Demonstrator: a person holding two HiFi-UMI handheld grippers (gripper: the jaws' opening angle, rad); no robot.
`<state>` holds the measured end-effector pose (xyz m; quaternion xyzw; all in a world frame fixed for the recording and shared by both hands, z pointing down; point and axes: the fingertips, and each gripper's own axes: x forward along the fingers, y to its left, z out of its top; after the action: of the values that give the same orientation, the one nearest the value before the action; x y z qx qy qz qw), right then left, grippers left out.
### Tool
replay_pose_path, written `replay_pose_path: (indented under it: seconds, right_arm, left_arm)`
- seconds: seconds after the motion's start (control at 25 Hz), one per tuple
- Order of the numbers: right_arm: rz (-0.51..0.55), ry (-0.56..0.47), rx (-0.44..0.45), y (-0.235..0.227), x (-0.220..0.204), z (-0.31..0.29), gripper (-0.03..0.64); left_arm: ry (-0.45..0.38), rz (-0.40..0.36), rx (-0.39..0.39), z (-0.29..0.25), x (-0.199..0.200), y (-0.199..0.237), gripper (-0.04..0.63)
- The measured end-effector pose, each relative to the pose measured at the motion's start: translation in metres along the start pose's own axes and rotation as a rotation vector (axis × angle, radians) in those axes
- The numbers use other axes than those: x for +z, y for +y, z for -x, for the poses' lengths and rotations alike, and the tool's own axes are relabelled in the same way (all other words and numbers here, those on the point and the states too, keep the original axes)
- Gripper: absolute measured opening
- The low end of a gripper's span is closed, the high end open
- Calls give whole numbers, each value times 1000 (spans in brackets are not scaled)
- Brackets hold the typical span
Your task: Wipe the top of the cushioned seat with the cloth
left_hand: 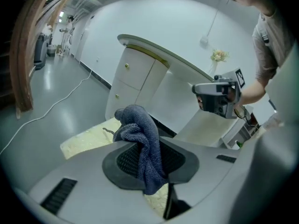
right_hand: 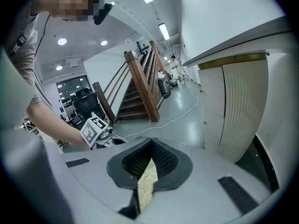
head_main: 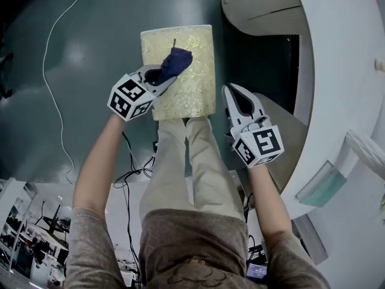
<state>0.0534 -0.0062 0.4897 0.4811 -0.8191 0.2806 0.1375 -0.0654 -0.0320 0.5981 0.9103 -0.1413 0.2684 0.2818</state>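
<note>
Seat (head_main: 187, 92): gold patterned top, standing on the grey floor just ahead of my legs, beside the white counter (head_main: 337, 71). Cloth (head_main: 175, 62) (dark blue, bunched) is sitting on the seat's left-middle, pinched in my left claw (head_main: 161, 76). That claw is clamping narrow on a fold, with the rest hanging loose below the jaws. My right claw (head_main: 232, 90) is hovering just off the seat's right edge, jaws drawn together on nothing.

Step in hand, as I judge it: I am dragging the cloth over the top. To do it well I am thinking of pressing the loose bunch flat rather than the jaw tips, running long overlapping strokes edge to edge, and holding the grip firm so the fold does not slip out.

Views: the head view is giving me the whole top and how much lies uncovered. The left gripper view is showing the grip itself and how the cloth drapes. The right gripper view is showing only a sliver of gold pattern through the gap below its closed jaws, plus a staircase (right_hand: 140, 83) behind.
</note>
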Motion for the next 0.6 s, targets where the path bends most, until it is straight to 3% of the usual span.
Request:
replay_pose_path:
  seconds: [0.16, 0.36, 0.6]
  right_arm:
    - [-1, 0, -11, -4, 0, 2, 5]
    - [-19, 3, -27, -11, -5, 5, 5]
    - [-36, 15, -47, -17, -7, 5, 5]
  left_arm:
    - [-7, -3, 72, -8, 23, 43, 86]
    - [50, -35, 141, -19, 36, 94, 86]
    - [88, 1, 270, -28, 36, 145, 86]
